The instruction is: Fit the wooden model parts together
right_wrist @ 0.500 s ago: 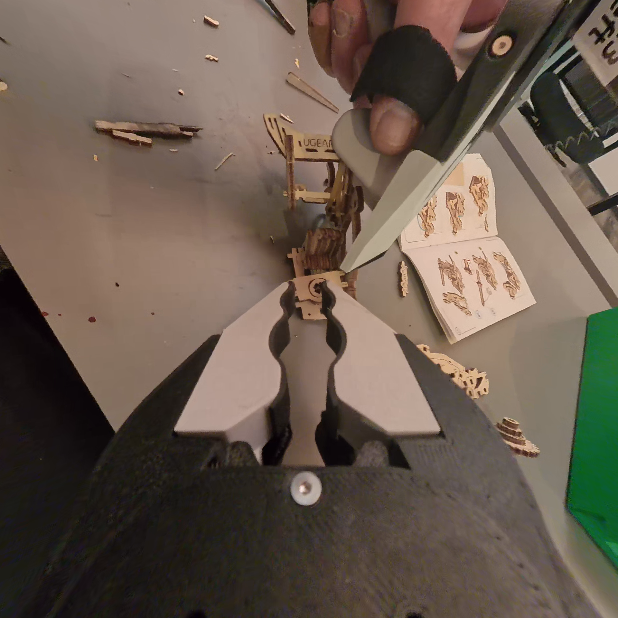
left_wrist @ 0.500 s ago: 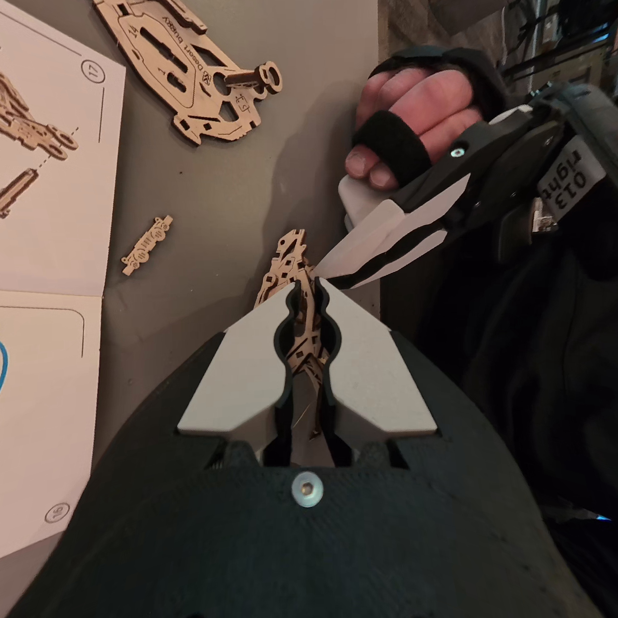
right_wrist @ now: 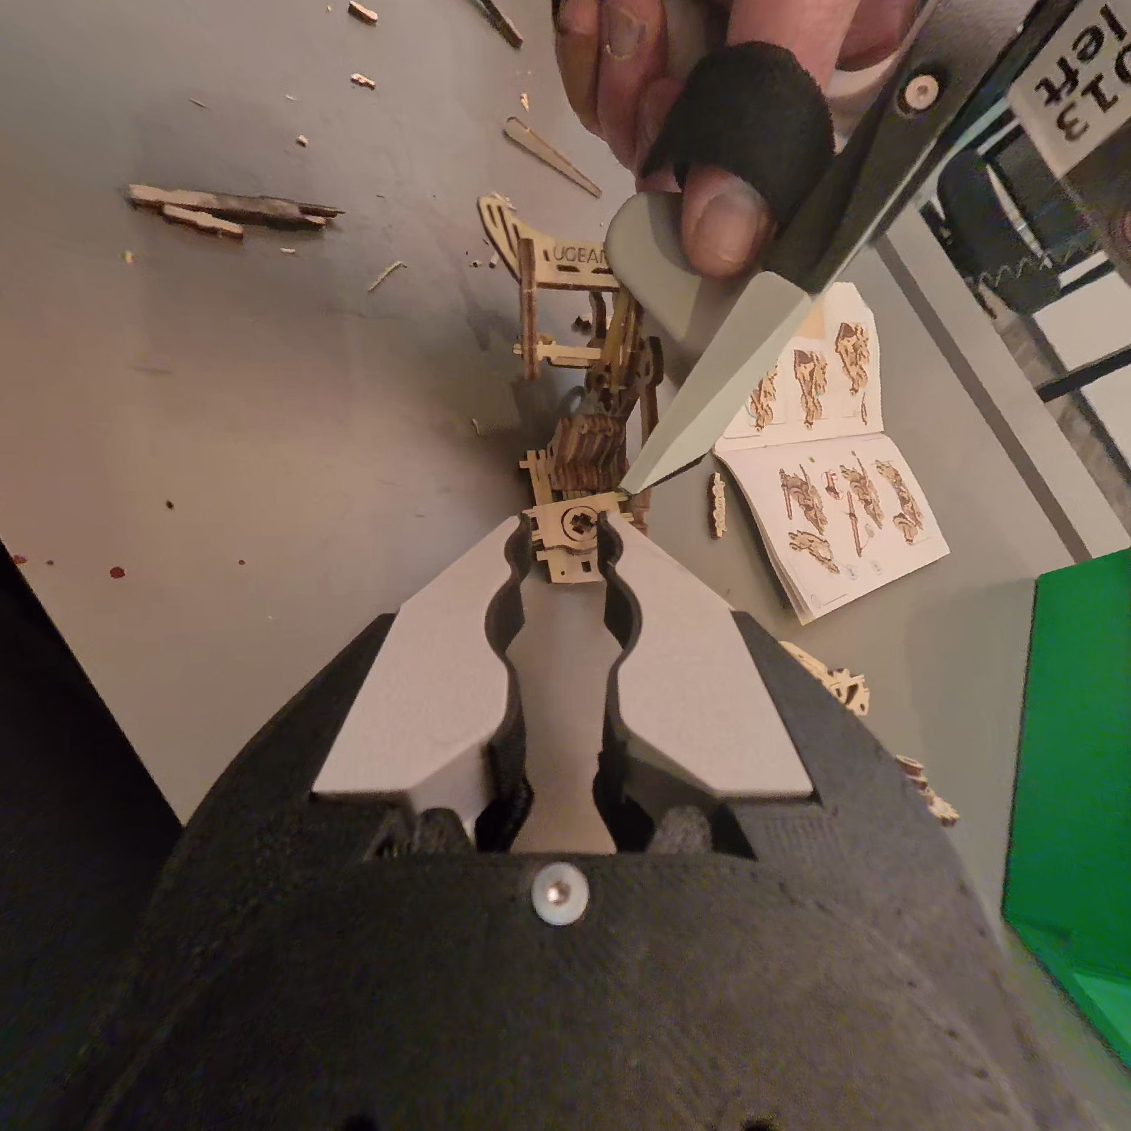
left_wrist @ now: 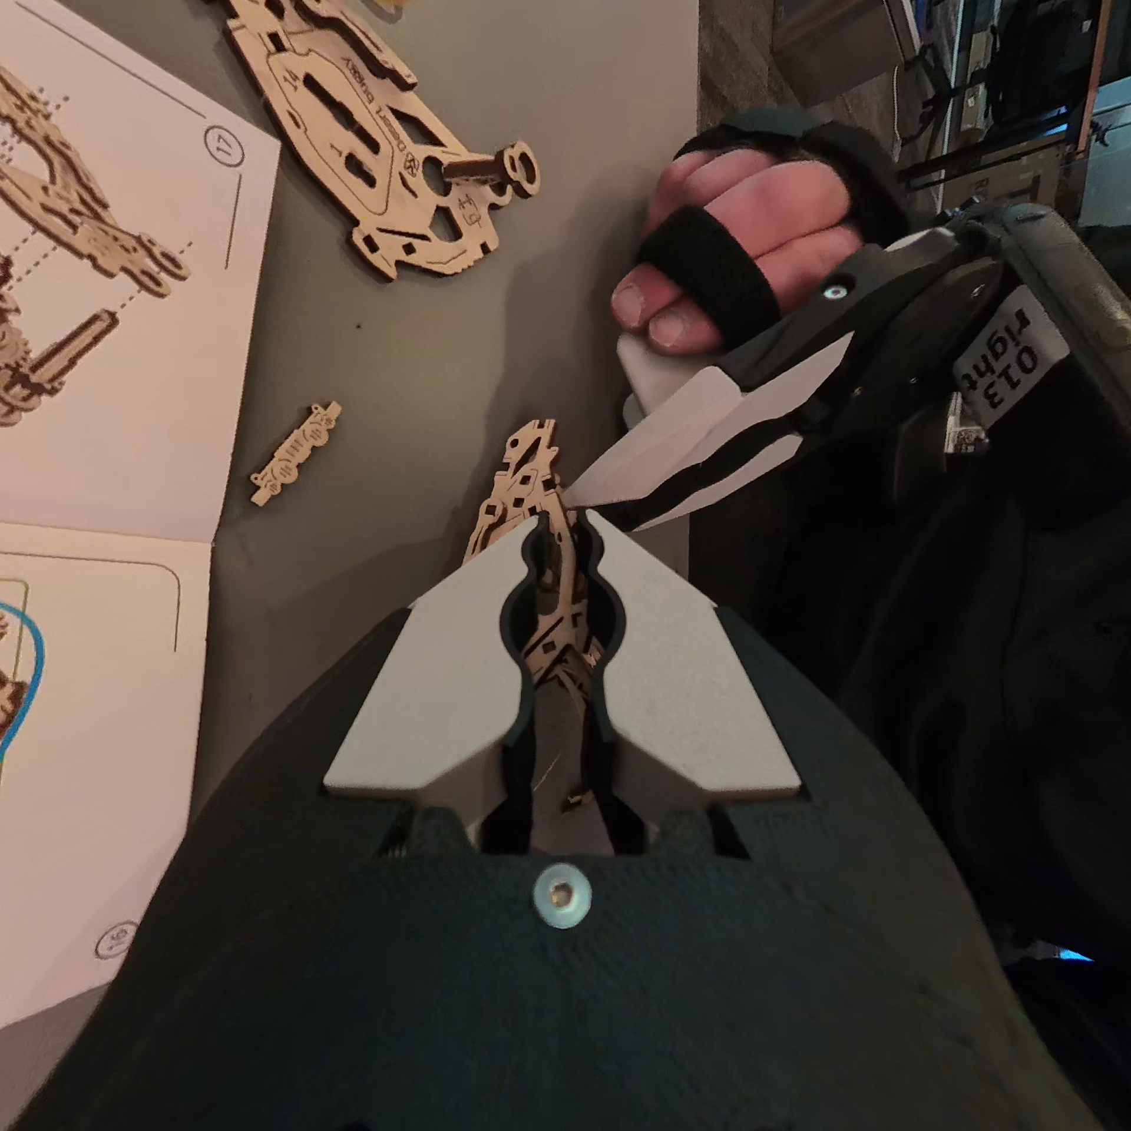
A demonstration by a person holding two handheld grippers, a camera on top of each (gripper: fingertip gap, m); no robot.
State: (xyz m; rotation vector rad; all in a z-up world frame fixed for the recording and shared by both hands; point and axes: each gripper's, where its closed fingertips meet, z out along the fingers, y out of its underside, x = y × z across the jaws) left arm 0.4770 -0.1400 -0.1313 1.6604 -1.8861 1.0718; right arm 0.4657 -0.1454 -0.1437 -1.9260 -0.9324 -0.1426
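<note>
Wooden model (left_wrist: 554, 587) clamped edge-on in our left gripper (left_wrist: 560, 526), long axis running away | right gripper (right_wrist: 566, 529) pinches small plate (right_wrist: 566, 544) at its near end | we press inward along that axis

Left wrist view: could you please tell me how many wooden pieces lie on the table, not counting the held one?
2: a large flat plate at the top, and a small strip left of the left gripper. Others may be hidden behind the gripper.
</note>
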